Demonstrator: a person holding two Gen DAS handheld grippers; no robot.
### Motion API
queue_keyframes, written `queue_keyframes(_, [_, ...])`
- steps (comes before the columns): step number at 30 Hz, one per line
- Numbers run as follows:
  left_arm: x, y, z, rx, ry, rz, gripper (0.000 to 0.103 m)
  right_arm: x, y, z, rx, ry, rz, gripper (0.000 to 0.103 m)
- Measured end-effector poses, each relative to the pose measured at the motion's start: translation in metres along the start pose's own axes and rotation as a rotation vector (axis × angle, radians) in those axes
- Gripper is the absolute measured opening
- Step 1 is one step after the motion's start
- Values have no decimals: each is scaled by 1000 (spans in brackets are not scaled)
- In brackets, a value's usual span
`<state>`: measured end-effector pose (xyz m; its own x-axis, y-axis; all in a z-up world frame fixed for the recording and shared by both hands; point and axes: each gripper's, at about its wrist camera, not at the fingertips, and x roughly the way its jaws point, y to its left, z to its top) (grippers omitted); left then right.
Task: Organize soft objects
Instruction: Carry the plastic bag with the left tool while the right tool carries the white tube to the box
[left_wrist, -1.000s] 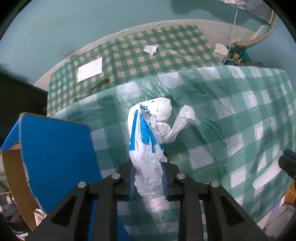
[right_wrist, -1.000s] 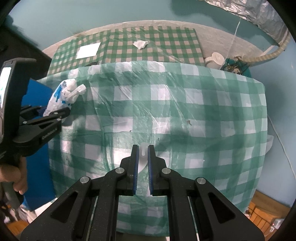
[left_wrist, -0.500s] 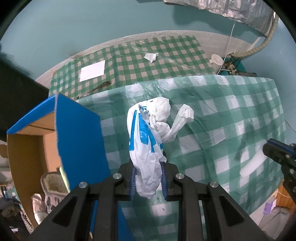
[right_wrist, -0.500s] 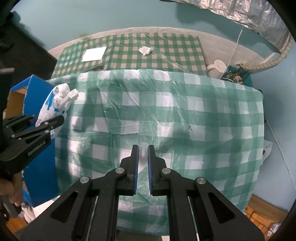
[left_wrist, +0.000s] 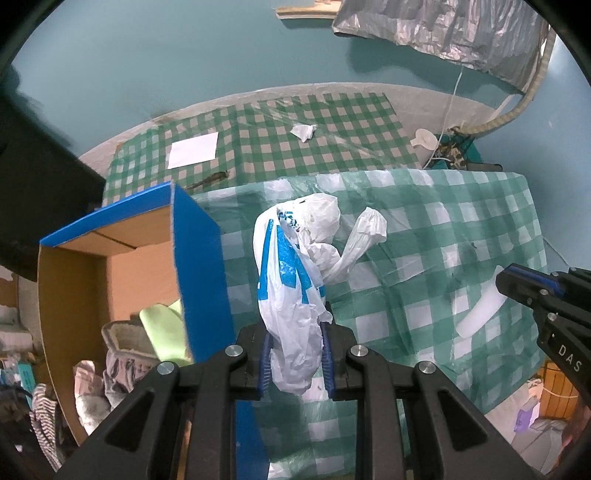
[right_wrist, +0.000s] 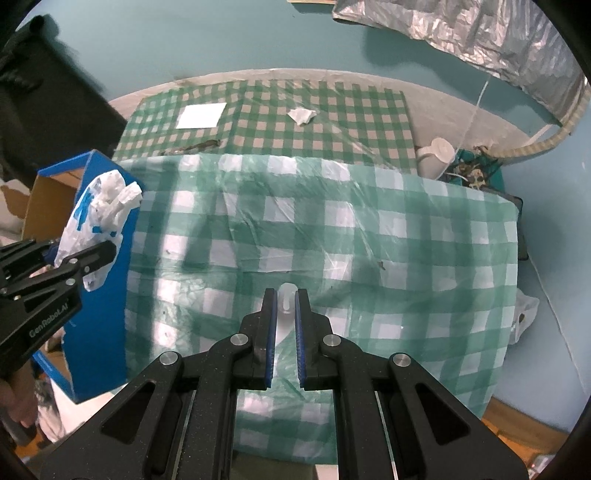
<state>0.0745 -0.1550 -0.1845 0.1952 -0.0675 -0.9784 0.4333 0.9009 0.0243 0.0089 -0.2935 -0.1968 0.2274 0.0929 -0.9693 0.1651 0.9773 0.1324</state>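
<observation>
**Both grippers held soft things above the table**

A blue box (left_wrist: 199, 258) stood open at the table's (right_wrist: 369, 240) left edge, with cloths (left_wrist: 122, 362) inside it. On the floor mat (left_wrist: 332, 133) beyond lay a paper sheet (left_wrist: 193, 149) and a tissue (left_wrist: 303, 131). The left gripper (left_wrist: 295, 354) was clamped on a white-and-blue bag (left_wrist: 291, 280), hanging beside the box wall. The right gripper (right_wrist: 284, 321) was nearly closed on a white strip (right_wrist: 286, 295) above the table.
</observation>
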Motion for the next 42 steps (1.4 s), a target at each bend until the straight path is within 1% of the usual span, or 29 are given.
queue_keyframes(7, [-16, 11, -9, -50, -13, -14, 22, -16, 9, 0, -25, -24, 12, 7])
queue_keyframes(13, [-31, 19, -18, -60, -32, -14, 22, -30, 17, 0, -49, -47, 20, 7])
queue_keyframes(17, [-39, 27, -22, -88, -38, -20, 22, -37, 23, 0, -64, -57, 25, 7])
queue_keyframes(23, [-57, 38, -29, -122, -66, -29, 22, -47, 37, -1, -95, -69, 34, 7])
queue_keyframes(32, [-69, 62, -44, -171, -77, -14, 22, -60, 69, 2, -161, -91, 66, 7])
queue_keyframes(42, [-72, 98, -64, -260, -67, 14, 22, -69, 113, 11, -237, -112, 113, 7])
